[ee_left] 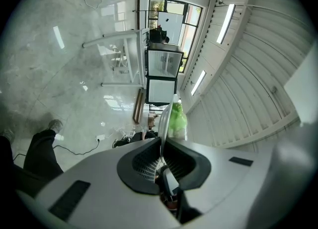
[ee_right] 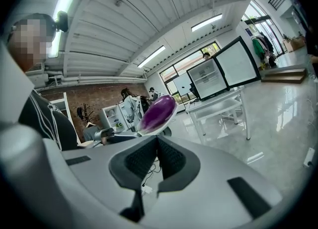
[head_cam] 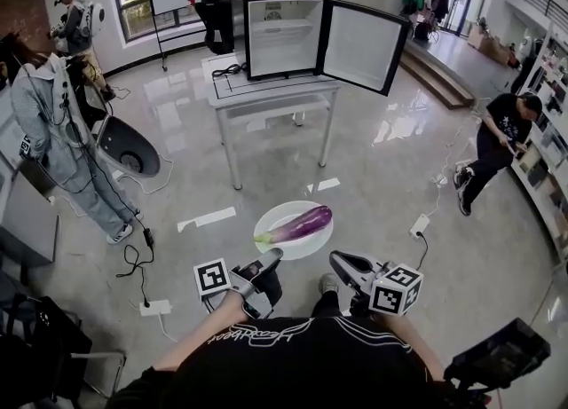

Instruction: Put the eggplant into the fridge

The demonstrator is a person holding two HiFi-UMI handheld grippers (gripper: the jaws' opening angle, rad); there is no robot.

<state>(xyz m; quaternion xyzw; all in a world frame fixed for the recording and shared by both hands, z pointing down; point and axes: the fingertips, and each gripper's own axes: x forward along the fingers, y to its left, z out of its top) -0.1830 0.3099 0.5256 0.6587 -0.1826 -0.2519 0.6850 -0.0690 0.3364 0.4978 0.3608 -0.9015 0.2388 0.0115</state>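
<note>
Well short of the open fridge [head_cam: 284, 35], I have the eggplant [head_cam: 306, 221] on a white plate [head_cam: 273, 216]. The left gripper [head_cam: 272, 258] pinches the plate's rim, and the right gripper [head_cam: 338, 259] is closed beside it. Next comes the walk forward to the shelf.

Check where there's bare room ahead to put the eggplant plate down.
Free: the white inside of the open black mini fridge looks bare; on the grey metal table, a narrow strip between the fridge's front and the table edge. Crowded: the table's left end, where a black cable lies.
</note>
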